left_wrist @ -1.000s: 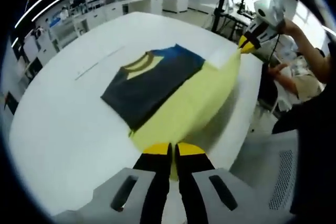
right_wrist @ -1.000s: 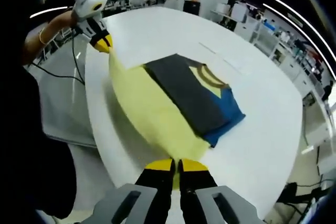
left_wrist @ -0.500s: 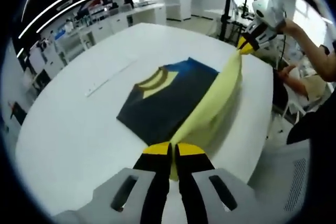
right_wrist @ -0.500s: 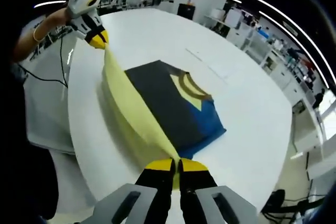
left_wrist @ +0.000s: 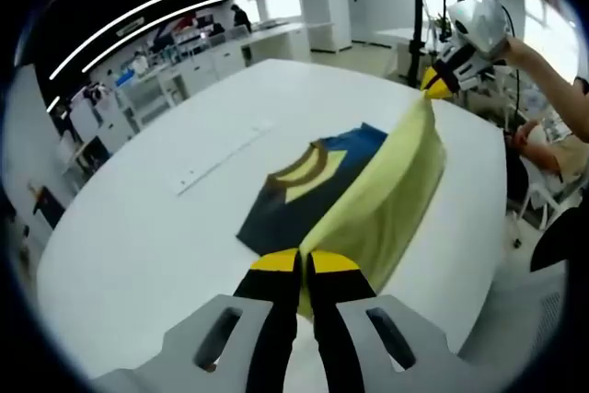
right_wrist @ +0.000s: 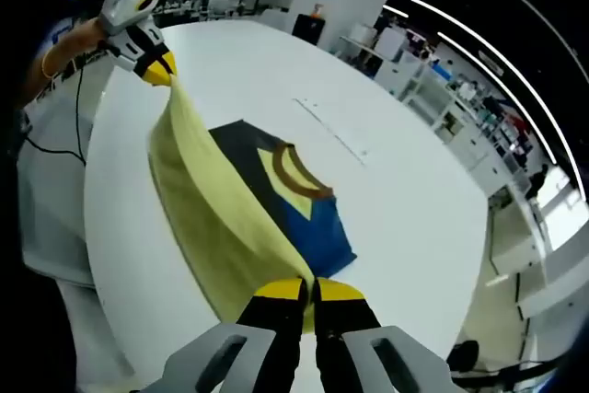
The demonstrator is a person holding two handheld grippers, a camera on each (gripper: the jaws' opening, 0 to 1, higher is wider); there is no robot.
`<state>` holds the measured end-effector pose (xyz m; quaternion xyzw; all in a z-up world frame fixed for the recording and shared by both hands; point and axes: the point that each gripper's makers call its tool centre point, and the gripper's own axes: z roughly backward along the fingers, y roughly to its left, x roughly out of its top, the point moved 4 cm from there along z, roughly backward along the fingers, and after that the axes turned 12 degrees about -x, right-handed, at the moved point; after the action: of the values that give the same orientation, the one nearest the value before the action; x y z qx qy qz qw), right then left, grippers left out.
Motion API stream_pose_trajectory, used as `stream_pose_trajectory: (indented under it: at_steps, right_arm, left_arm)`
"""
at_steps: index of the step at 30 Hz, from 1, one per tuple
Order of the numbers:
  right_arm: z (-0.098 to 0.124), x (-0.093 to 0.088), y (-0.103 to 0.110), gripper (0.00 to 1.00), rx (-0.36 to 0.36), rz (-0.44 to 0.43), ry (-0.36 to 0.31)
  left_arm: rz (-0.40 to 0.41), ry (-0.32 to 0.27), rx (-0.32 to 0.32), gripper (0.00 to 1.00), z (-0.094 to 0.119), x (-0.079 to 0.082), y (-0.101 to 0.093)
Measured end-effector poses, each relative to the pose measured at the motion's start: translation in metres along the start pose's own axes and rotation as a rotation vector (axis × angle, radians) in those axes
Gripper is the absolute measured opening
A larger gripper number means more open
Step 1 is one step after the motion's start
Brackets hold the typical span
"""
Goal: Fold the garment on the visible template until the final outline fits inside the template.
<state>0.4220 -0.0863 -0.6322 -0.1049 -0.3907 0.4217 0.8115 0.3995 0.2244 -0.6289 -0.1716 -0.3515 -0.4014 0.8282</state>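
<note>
Compared with the views of a second ago, we see the yellow panel (left_wrist: 386,200) of the garment (left_wrist: 304,195) raised from a slack drape into a steep sheet stretched between both tools; we judge that a fold toward the collar (left_wrist: 304,167) is under way, not yet laid down. The left hand-held gripper (left_wrist: 300,264), at the bottom centre of the left gripper view, is clamped on one yellow corner; the right hand-held gripper (right_wrist: 308,294), bottom centre of the right gripper view, is clamped on the other, and each tool also appears in the upper corner of the opposite view. The dark and blue part of the garment lies flat on the white table (left_wrist: 138,227), mid-frame. No template outline can be made out under the cloth. A pale strip (left_wrist: 225,149) lies on the table left of the garment, well apart from it. Benches and shelving stand in the background; nothing on the table obstructs the fold, though the lifted sheet hides part of the garment.
</note>
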Motion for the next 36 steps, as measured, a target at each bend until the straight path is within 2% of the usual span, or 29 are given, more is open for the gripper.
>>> stream_pose_trajectory:
  at_steps: [11, 17, 23, 26, 30, 36]
  right_arm:
    - [-0.025, 0.02, -0.023, 0.0, -0.121, 0.055, -0.04]
    - [-0.038, 0.03, -0.037, 0.0, -0.171, 0.017, -0.066]
    - [-0.055, 0.034, -0.042, 0.0, -0.205, 0.006, -0.076]
    - [-0.065, 0.035, -0.043, 0.0, -0.227, 0.029, -0.071]
    - [-0.082, 0.031, -0.041, 0.0, -0.218, 0.037, -0.049]
    - [-0.114, 0.018, -0.031, 0.0, -0.182, 0.03, -0.013]
  left_arm:
    - [-0.017, -0.064, 0.067, 0.0, -0.005, 0.024, 0.028]
    - [-0.03, -0.088, 0.106, 0.0, -0.014, 0.032, 0.045]
    - [-0.037, -0.1, 0.137, 0.0, -0.025, 0.035, 0.06]
    - [-0.038, -0.099, 0.142, 0.0, -0.031, 0.035, 0.064]
    - [-0.029, -0.088, 0.144, 0.0, -0.042, 0.03, 0.072]
    - [-0.001, -0.052, 0.12, 0.0, -0.068, 0.013, 0.084]
